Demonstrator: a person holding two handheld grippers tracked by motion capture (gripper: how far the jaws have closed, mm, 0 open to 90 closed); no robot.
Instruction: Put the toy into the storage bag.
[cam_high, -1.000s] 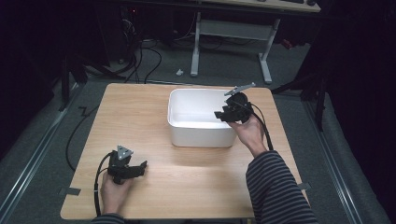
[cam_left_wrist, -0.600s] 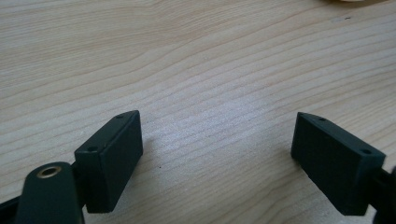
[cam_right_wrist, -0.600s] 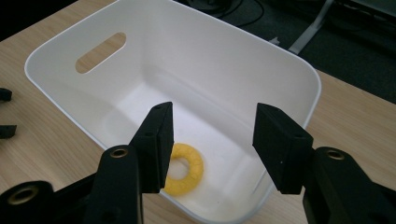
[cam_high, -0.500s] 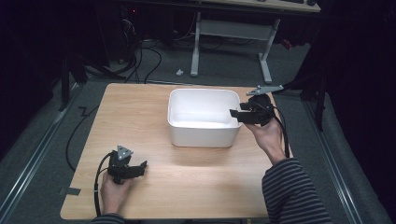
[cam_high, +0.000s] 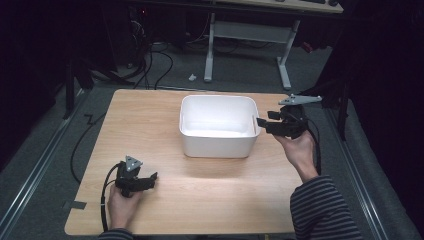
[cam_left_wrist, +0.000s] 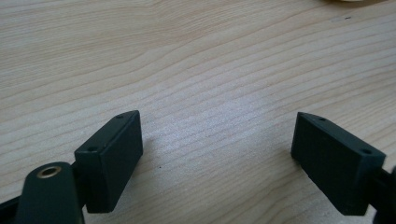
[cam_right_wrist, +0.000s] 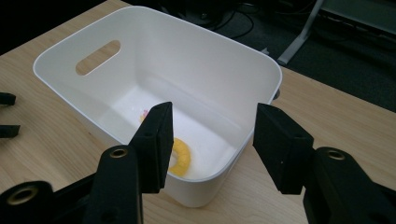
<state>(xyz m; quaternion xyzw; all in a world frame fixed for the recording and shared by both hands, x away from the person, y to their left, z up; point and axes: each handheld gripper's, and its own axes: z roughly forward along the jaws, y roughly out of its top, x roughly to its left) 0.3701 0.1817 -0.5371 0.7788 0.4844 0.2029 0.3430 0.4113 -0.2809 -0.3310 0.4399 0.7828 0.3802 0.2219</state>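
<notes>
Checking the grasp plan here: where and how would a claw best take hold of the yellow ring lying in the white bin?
Probably across the yellow ring's band, one jaw through the hole and one outside, coming straight down. It lies flat on the floor of the white bin, whose tall walls block a sideways approach.

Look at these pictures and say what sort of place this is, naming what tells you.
Probably a lab or workshop set up for recording: a wooden table under bright light in a dark room, loose cables on the floor, and a desk frame behind.

Light wooden table (cam_high: 150, 125). White bin (cam_high: 218, 126) resting toward far edge, right of centre. Left gripper (cam_high: 134, 179) lying near the front left corner.
</notes>
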